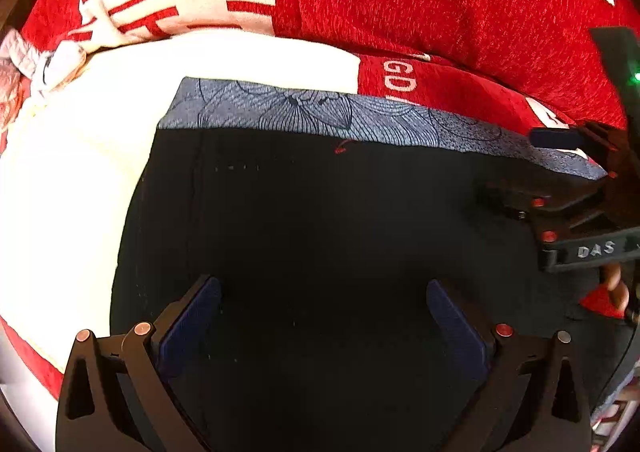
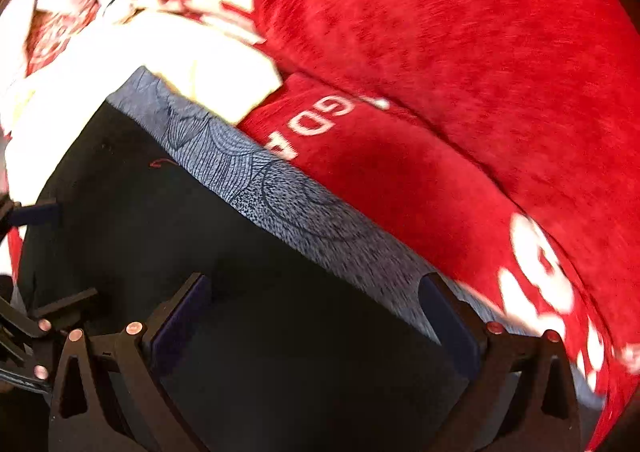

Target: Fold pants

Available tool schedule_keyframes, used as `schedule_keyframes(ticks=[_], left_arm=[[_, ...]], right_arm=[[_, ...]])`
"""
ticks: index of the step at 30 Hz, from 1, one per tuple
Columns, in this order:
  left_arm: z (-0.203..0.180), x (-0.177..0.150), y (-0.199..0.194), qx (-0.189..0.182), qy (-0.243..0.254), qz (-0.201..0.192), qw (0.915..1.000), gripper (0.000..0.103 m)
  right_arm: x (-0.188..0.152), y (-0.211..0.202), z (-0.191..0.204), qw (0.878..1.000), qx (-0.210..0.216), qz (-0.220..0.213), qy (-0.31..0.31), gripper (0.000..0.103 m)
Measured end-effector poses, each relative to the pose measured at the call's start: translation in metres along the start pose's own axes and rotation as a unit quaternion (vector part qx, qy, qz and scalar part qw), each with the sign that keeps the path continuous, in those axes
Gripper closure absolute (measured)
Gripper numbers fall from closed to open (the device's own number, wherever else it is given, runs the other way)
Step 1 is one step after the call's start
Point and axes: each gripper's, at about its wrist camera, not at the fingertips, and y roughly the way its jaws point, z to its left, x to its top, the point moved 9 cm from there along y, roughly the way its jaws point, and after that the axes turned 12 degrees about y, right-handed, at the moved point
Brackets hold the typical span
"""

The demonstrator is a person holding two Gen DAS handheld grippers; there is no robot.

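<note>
Black pants [image 1: 320, 236] lie flat on a red and white blanket, with a band of blue-grey patterned lining [image 1: 304, 112] showing along their far edge. My left gripper [image 1: 324, 292] hovers open just over the black cloth, nothing between its blue pads. In the left wrist view my right gripper [image 1: 560, 188] shows at the right edge, over the same pants. The right wrist view is blurred: the pants [image 2: 224, 252] and lining [image 2: 288, 204] run diagonally, and my right gripper [image 2: 316, 292] stands open above them near the lining edge. The left gripper's finger [image 2: 36, 212] pokes in at the left.
A red blanket [image 1: 460, 4] with white lettering and a white panel [image 1: 80, 172] covers the surface under and behind the pants. Pale crumpled cloth [image 1: 24, 64] lies at the far left. A person's fingers [image 1: 616, 284] show at the right edge, behind the right gripper.
</note>
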Motion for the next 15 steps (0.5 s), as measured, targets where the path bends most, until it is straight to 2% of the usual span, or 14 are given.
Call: schedule_keyframes(ticks=[4, 8, 11, 13, 15], left_arm=[[-0.002, 0.003, 0.001, 0.008, 0.010, -0.002, 0.9999, 0.000], [-0.002, 0.004, 0.005, 0.006, 0.008, -0.002, 0.9999, 0.000], [-0.003, 0.003, 0.005, 0.007, 0.010, -0.004, 0.9999, 0.000], [-0.003, 0.003, 0.003, 0.005, 0.009, -0.004, 0.9999, 0.000], [-0.002, 0.002, 0.002, -0.003, 0.005, -0.004, 1.0000, 0.000]], right_arm=[[0.003, 0.018, 0.001, 0.998, 0.050, 0.034, -0.017, 0.000], [0.008, 0.024, 0.005, 0.995, 0.073, 0.023, -0.066, 0.000], [0.005, 0.027, 0.007, 0.994, 0.081, 0.037, -0.069, 0.001], [0.001, 0.020, 0.014, 0.991, 0.093, 0.043, -0.081, 0.013], [0.002, 0.009, 0.025, 0.990, 0.092, 0.034, -0.102, 0.072]])
